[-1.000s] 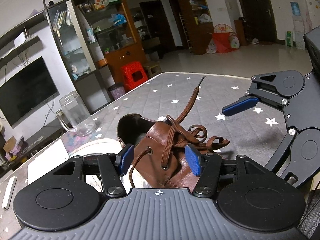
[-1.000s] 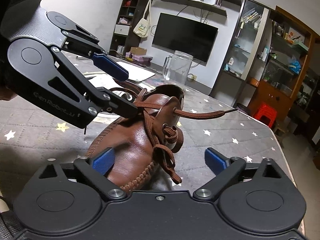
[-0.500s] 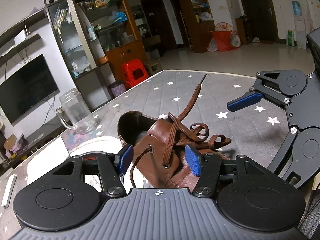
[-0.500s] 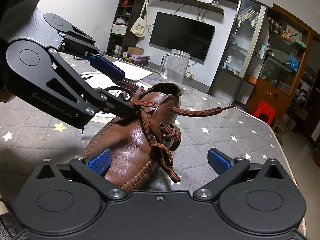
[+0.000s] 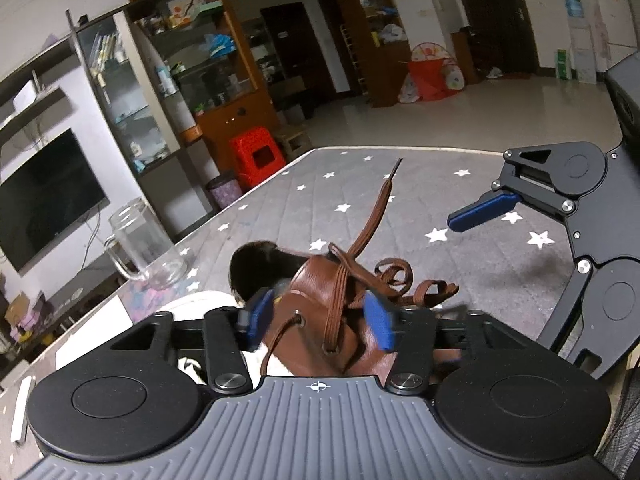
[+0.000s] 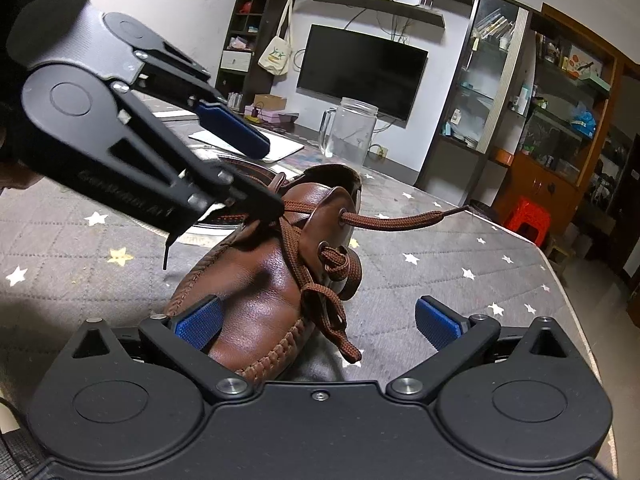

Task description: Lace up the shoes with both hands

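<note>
A brown leather shoe (image 5: 316, 300) (image 6: 256, 280) lies on the grey star-patterned table (image 5: 472, 264). Its brown lace (image 5: 374, 216) (image 6: 400, 222) runs from the top eyelet out over the table, and loose loops bunch on the tongue. My left gripper (image 5: 320, 320) (image 6: 256, 168) is open, its blue pads (image 5: 378, 326) on either side of the shoe's upper flap. A second lace strand (image 5: 276, 344) drops under it. My right gripper (image 6: 318, 322) (image 5: 484, 210) is open at the toe, with one pad (image 6: 198, 322) beside the leather.
A glass jar mug (image 5: 148, 240) (image 6: 352, 128) stands behind the shoe. A white round plate (image 5: 200, 304) and a white sheet (image 6: 248, 140) lie near the heel. The table's far edge (image 5: 400, 150) drops to the floor, near a red stool (image 5: 256, 156).
My left gripper has come lower and closer onto the shoe's flap, and its pads stand slightly nearer together. The right gripper has barely moved.
</note>
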{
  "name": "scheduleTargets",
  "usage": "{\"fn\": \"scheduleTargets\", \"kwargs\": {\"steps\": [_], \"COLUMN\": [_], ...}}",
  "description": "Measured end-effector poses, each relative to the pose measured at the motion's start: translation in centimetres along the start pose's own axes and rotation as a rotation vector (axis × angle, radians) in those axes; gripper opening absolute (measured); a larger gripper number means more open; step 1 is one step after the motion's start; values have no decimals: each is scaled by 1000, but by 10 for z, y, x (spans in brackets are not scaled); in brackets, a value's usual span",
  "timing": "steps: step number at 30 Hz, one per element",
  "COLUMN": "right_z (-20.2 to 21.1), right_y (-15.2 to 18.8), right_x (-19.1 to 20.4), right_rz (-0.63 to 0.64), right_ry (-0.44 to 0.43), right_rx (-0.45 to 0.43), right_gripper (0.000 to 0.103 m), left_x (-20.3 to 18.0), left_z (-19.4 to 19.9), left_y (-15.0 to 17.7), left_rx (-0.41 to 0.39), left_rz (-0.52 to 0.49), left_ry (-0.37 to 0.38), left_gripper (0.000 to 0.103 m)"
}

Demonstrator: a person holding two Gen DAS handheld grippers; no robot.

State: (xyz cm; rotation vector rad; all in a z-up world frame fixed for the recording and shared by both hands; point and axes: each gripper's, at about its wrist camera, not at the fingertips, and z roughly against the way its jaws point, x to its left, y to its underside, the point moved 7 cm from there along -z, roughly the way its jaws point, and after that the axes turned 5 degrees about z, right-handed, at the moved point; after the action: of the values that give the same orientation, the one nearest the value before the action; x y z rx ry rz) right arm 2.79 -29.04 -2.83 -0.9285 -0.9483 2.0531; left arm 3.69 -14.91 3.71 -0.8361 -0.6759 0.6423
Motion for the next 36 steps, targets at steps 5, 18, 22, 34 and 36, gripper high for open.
{"fn": "scheduleTargets", "kwargs": {"steps": [5,18,22,34,36], "right_z": [0,1,2,1,0], "right_y": [1,0,0,0,0], "right_x": [0,-1,-2,-3,-4], "right_rz": [-4,-11,-16,-24,-25], "right_ry": [-4,-14,-17,-24,-24], "right_rx": [-1,2,2,3,3], "right_gripper": [103,103,103,103,103], "left_x": [0,-7,-9,-16,-18], "left_z": [-7,-23,-28,-44,-46], "left_y": [-5,-3,-5,-5,-5], "left_rx": [6,38,46,69,68], "left_rz": [-25,-141,-168,-225,-232], "left_ry": [18,51,59,74,76], "left_gripper": [27,24,24,17,14]}}
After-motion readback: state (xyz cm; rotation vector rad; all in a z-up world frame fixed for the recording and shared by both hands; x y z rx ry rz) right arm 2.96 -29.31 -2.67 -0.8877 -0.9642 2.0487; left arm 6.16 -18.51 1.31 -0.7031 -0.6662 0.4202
